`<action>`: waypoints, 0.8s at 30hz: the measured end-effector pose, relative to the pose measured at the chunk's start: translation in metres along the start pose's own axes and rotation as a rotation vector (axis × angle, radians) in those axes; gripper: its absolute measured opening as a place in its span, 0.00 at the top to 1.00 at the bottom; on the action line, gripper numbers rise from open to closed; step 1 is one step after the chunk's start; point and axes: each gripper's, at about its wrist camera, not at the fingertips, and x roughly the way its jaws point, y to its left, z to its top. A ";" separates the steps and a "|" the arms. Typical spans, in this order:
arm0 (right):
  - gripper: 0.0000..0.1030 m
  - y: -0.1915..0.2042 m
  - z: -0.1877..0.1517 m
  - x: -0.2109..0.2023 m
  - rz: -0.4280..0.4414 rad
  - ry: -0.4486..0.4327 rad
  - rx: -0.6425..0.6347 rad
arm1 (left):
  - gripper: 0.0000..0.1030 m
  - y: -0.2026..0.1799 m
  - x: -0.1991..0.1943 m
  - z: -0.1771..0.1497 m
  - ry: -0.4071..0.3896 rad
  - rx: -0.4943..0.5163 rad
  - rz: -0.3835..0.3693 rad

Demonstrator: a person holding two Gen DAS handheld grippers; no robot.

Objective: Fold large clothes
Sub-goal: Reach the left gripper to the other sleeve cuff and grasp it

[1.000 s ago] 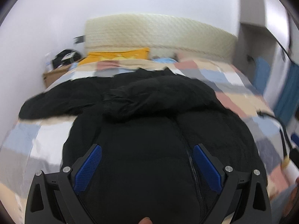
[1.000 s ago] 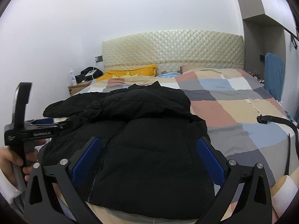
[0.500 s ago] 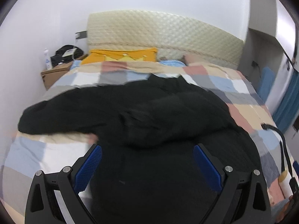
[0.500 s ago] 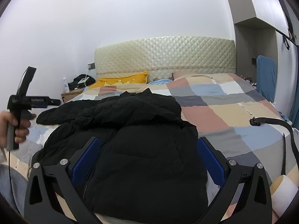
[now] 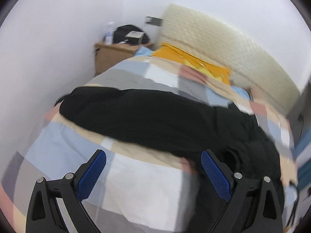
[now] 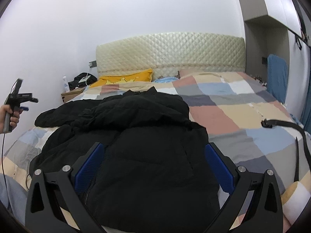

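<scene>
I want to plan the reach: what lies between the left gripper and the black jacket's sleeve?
In the left wrist view, only bare checked quilt lies between the open left gripper and the sleeve.

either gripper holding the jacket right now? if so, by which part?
Nothing is held. The left gripper is open over the bedspread near the black jacket's sleeve; the right gripper is open above the jacket's body.

You are standing in a home bedroom: a checked quilt [image 6: 223, 104] is covering the bed, with a yellow pillow [image 6: 124, 77] lying against the quilted headboard [image 6: 169, 52].
</scene>
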 end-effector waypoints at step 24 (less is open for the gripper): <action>0.00 0.063 0.025 0.068 -0.147 0.138 -0.011 | 0.06 0.228 0.180 0.018 -0.003 -0.372 -0.172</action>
